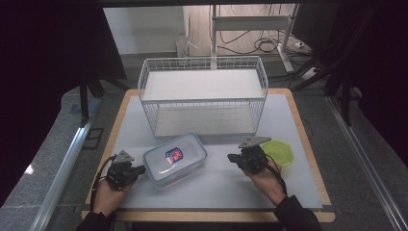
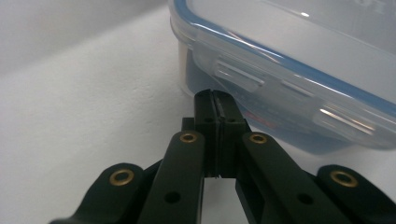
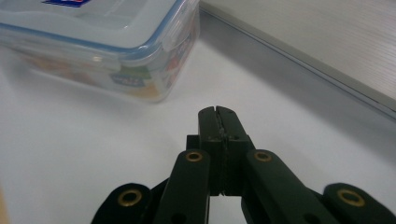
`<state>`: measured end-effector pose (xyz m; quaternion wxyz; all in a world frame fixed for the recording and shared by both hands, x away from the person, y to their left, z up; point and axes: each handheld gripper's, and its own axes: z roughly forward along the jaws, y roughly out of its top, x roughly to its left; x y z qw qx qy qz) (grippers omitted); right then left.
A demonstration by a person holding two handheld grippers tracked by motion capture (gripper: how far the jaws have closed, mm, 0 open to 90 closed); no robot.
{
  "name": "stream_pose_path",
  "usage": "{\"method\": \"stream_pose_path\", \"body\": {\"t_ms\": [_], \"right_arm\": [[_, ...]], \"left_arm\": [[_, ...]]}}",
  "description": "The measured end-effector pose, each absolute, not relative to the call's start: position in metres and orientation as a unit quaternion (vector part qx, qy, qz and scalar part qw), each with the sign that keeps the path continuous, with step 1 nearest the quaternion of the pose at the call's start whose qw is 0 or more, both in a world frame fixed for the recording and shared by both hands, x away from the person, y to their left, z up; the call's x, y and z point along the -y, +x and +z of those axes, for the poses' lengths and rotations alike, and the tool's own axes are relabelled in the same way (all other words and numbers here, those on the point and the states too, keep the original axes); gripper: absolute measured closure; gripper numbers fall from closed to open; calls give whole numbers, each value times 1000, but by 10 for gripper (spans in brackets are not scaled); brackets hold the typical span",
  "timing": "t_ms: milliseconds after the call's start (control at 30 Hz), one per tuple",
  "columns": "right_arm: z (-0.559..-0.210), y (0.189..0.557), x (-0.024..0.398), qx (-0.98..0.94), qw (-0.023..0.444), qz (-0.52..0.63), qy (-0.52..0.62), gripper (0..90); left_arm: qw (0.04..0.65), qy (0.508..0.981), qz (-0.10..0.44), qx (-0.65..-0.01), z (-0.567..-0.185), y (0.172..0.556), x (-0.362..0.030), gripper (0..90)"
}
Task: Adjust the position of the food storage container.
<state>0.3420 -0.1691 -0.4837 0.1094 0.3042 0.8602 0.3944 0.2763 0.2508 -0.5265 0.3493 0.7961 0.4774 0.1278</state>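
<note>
In the high view, the person's forearms enter at the bottom edge, their sleeves cut off by the frame. The left claw (image 1: 140, 170) sits at lower left, its tips just beside the near-left end of the clear lidded box (image 1: 175, 159) in the lower middle of the white table (image 1: 288, 120). The right claw (image 1: 232, 158) is right of centre, apart from the box, with a green bowl (image 1: 280, 152) partly hidden behind it. A white wire basket (image 1: 202, 96) stands in the upper middle; its inside looks bare. What the box contains is hard to make out from here.

In the left gripper view, the left claw (image 2: 215, 94) rises from the bottom, jaws pressed fully together with nothing between them, tips right at the box (image 2: 299, 70) wall under a lid latch. The box is cut off at the top and right edges.

In the right gripper view, the right claw (image 3: 217, 111) is likewise fully closed and empty. The box (image 3: 107, 42) lies upper left, cropped by the frame; coloured shapes show blurrily through its wall.
</note>
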Motion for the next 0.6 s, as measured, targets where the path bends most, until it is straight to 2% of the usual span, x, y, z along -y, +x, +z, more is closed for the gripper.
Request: {"method": "stream_pose_path", "body": {"t_ms": [600], "right_arm": [[-504, 376, 135, -863, 110, 374, 321, 900]], "left_arm": [[360, 803, 126, -458, -526, 332, -220, 897]]}}
